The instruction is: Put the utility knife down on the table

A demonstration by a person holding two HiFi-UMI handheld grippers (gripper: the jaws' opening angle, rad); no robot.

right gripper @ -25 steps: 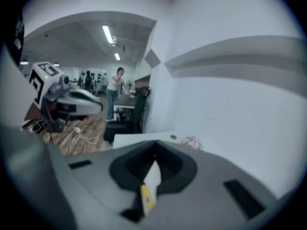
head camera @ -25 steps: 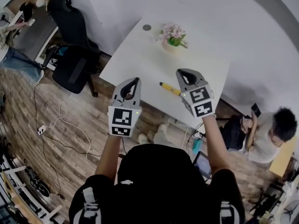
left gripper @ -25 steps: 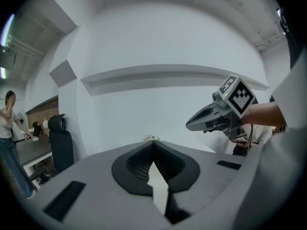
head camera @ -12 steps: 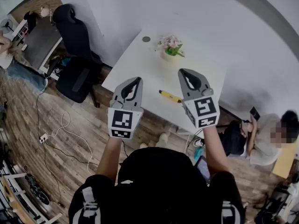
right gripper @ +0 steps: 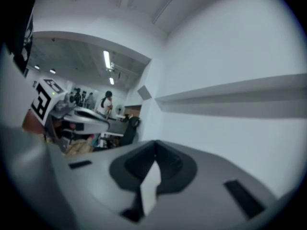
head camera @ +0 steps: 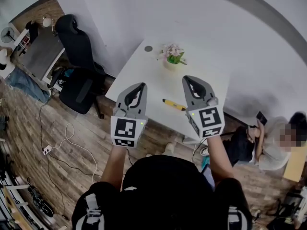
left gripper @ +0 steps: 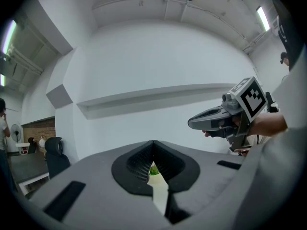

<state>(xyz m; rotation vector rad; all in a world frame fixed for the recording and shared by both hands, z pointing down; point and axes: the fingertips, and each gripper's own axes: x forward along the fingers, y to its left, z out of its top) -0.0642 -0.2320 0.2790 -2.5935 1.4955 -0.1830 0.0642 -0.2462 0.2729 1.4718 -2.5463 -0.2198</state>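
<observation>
I see the knife (head camera: 173, 104) lying flat on the white tabletop (head camera: 144, 75), near its front edge, yellow body angled across. In the head view it sits between my two grippers, touching neither. The left gripper (head camera: 137, 87) has its fingers (left gripper: 91, 176) pressed together at the tips with nothing between them. The right gripper (head camera: 189, 80) is the same: fingers (right gripper: 225, 176) closed tip to tip, empty. Both point toward the wall. A small flower pot (head camera: 171, 55) stands farther back on the tabletop, well apart from the knife.
</observation>
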